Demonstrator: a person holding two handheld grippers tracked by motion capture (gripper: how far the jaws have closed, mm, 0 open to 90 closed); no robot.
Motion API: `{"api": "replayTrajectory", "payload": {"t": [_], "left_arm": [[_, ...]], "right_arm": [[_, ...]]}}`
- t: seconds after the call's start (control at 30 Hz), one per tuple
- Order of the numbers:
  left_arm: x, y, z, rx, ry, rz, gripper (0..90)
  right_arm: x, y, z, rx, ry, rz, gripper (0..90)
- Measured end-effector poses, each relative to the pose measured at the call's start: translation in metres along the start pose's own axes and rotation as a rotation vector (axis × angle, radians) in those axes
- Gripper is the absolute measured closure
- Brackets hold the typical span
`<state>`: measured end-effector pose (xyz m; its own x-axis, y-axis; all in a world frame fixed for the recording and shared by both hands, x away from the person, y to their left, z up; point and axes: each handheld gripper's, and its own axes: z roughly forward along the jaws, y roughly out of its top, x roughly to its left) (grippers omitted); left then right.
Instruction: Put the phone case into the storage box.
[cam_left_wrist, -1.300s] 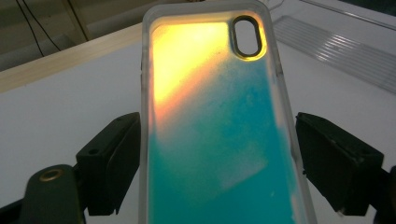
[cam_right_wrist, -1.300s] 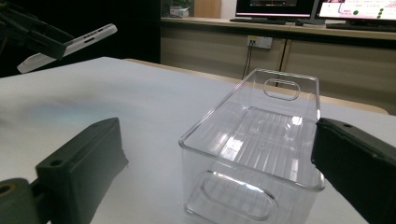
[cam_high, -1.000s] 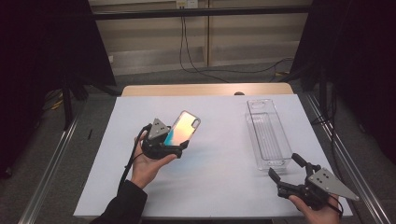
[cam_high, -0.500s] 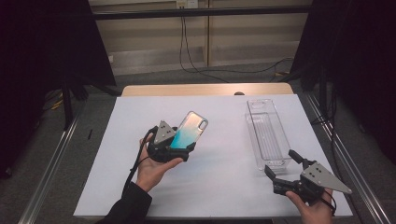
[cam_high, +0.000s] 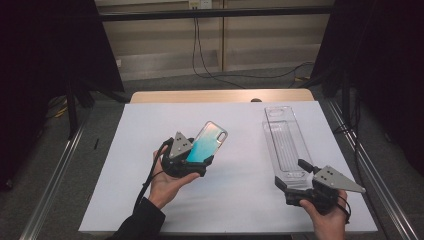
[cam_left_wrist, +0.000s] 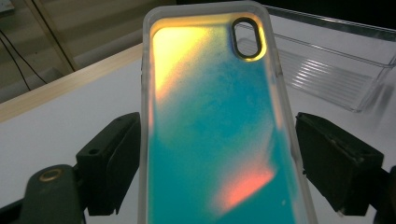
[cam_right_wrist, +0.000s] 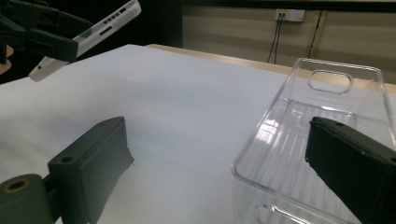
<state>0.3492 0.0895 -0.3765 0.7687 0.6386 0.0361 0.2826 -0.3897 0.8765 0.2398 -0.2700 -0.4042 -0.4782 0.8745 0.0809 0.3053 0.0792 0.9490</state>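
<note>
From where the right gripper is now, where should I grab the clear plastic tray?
Take the clear plastic tray by its near short end wall, coming from the person's side. It lies lengthwise away from the right gripper, whose open jaws already flank that end, and the thin upright rim suits a pinch better than its wide body.

No readable text, labels or numbers — none on anything

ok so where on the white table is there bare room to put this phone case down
Bare white table lies left of the left claw, and between it and the clear tray. The right edge is crowded: the tray and right claw.
</note>
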Motion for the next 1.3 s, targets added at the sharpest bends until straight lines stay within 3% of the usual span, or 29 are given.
{"api": "replayTrajectory", "payload": {"t": [0.2,0.4,0.53,0.73,0.83,0.93,0.97,1.1,1.3], "left_arm": [[-0.010,0.002,0.003,0.002,-0.016,0.022,16.9],[-0.014,0.002,0.005,0.000,-0.020,0.025,16.9],[-0.016,0.003,0.005,0.000,-0.014,0.029,16.9],[-0.020,0.003,0.009,0.008,-0.011,0.042,17.0],[-0.023,0.003,0.011,0.011,-0.008,0.048,17.0],[-0.026,0.003,0.013,0.013,-0.003,0.054,16.9],[-0.028,0.004,0.014,0.013,-0.003,0.053,16.9],[-0.032,0.004,0.016,0.011,-0.001,0.059,17.0],[-0.037,0.005,0.018,0.004,0.010,0.076,16.9]], "right_arm": [[0.005,0.012,0.016,0.009,0.036,0.009,7.2],[0.010,0.021,0.027,0.006,0.037,0.032,4.7],[0.013,0.026,0.034,0.022,0.031,0.008,1.6],[0.016,0.033,0.043,0.032,0.025,0.019,2.7],[0.016,0.037,0.047,0.032,0.041,0.032,3.2],[0.016,0.043,0.052,0.032,0.060,0.028,6.5],[0.017,0.046,0.055,0.039,0.078,-0.002,10.6],[0.019,0.052,0.061,0.059,0.093,0.007,11.2],[0.019,0.056,0.066,0.051,0.070,0.005,11.6]]}}
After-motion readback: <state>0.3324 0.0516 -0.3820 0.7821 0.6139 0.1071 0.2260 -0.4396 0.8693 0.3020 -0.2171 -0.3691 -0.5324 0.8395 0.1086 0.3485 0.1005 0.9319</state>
